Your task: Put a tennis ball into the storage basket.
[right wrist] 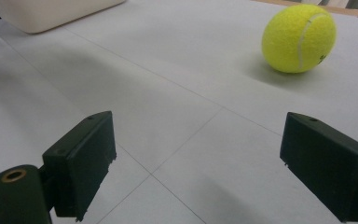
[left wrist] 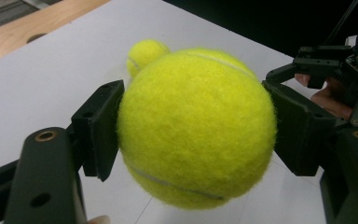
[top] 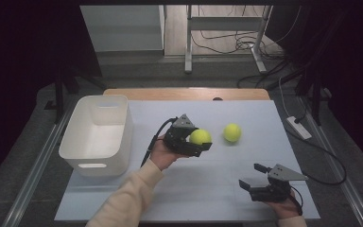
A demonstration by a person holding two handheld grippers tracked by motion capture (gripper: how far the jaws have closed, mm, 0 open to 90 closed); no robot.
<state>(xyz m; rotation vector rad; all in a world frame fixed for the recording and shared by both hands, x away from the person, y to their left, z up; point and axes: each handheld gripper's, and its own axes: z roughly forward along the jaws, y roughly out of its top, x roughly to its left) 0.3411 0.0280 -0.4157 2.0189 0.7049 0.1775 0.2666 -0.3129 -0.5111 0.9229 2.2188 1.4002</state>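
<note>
My left gripper (top: 203,141) is shut on a yellow tennis ball (top: 200,137) and holds it above the middle of the white table. In the left gripper view both black pads press on the sides of that ball (left wrist: 196,126). A second tennis ball (top: 232,133) lies on the table just right of it, also seen behind the held one (left wrist: 144,52) and at the upper right of the right gripper view (right wrist: 299,38). My right gripper (top: 254,176) rests low near the table's front right, jaws open with nothing between them (right wrist: 196,163).
A white plastic bin (top: 97,135) stands at the table's left side; its corner (right wrist: 51,11) shows in the right gripper view. A wooden strip (top: 186,93) runs along the far edge. Cables and a power strip (top: 298,127) lie on the floor to the right.
</note>
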